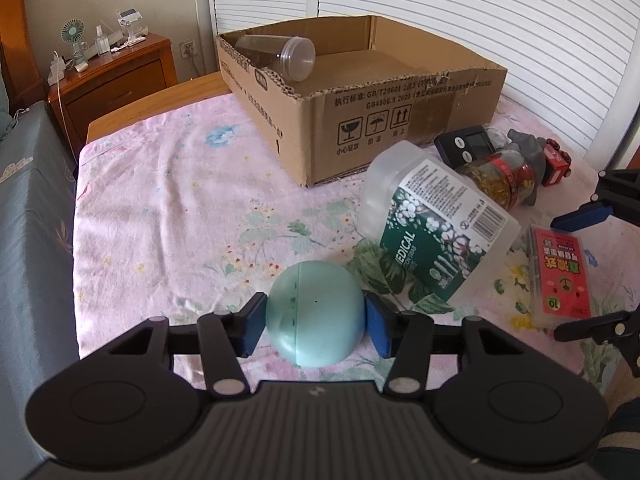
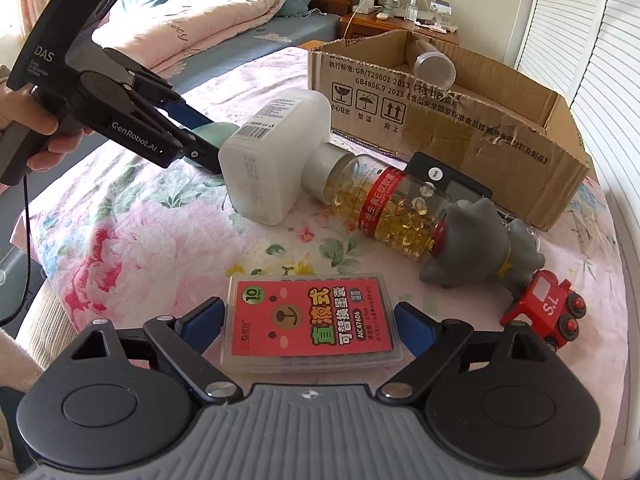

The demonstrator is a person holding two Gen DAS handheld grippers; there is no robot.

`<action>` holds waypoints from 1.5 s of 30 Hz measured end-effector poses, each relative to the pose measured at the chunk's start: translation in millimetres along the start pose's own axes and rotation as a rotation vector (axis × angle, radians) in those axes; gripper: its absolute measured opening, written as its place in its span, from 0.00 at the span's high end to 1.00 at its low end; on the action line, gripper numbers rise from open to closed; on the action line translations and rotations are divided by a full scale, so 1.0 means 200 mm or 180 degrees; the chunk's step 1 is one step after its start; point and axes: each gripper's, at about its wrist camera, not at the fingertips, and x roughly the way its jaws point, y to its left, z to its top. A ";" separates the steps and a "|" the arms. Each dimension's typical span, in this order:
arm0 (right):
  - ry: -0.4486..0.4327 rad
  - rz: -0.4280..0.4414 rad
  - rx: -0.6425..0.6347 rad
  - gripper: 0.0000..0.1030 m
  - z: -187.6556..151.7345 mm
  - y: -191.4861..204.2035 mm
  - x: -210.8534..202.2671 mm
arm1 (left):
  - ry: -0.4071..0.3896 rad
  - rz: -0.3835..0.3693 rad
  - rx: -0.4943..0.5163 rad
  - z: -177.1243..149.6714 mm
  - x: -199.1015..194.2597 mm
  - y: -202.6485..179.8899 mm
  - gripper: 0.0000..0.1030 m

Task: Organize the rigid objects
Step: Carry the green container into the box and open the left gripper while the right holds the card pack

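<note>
The smooth teal egg (image 1: 316, 314), pinched by the left gripper (image 1: 316, 322), could squirt free, while the ink-cartridge case (image 2: 312, 320) is straddled, apparently untouched, by the wide right gripper (image 2: 308, 324).

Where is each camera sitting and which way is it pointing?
Left wrist: on the left gripper, facing the louvered doors; its pads clamp a pale blue egg-shaped capsule; the right gripper's fingertips show at the frame's right edge.
Right wrist: on the right gripper, open around a red ink-cartridge case, facing the bed; the person's left hand shows.
Shared: cardboard box, cotton swab container, capsule bottle.
</note>
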 end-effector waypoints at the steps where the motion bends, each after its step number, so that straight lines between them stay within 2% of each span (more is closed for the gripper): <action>1: 0.0002 -0.0009 -0.0009 0.09 0.00 0.00 -0.01 | 0.0008 -0.0005 0.0009 0.00 -0.01 0.00 0.50; 14: 0.0004 -0.0057 -0.0093 0.09 0.01 -0.02 -0.09 | -0.0010 0.0004 0.0096 0.04 -0.14 -0.03 0.50; 19: 0.0154 -0.0003 -0.0083 0.09 -0.02 -0.04 -0.08 | -0.0039 -0.0014 0.0112 0.07 -0.17 -0.05 0.50; 21: 0.0215 0.0036 -0.0039 0.08 -0.04 -0.05 -0.06 | -0.0036 -0.0024 0.0122 0.07 -0.17 -0.05 0.50; 24: 0.0249 0.0084 0.0054 0.00 -0.05 -0.07 -0.03 | -0.0053 -0.0032 0.0153 0.09 -0.18 -0.07 0.50; 35: 0.0357 -0.0044 0.0078 0.00 -0.03 -0.04 0.01 | -0.0068 -0.0031 0.0155 0.10 -0.21 -0.07 0.50; 36: 0.0378 -0.0049 0.0080 0.00 -0.02 -0.04 0.01 | -0.0061 -0.0025 0.0150 0.11 -0.22 -0.07 0.50; 39: 0.0396 -0.0006 0.0037 0.11 0.00 -0.03 -0.01 | -0.0049 -0.0034 0.0157 0.12 -0.22 -0.07 0.50; 45: 0.0460 0.0052 0.0026 0.11 0.01 -0.04 -0.05 | -0.0063 -0.0060 0.0186 0.16 -0.24 -0.09 0.50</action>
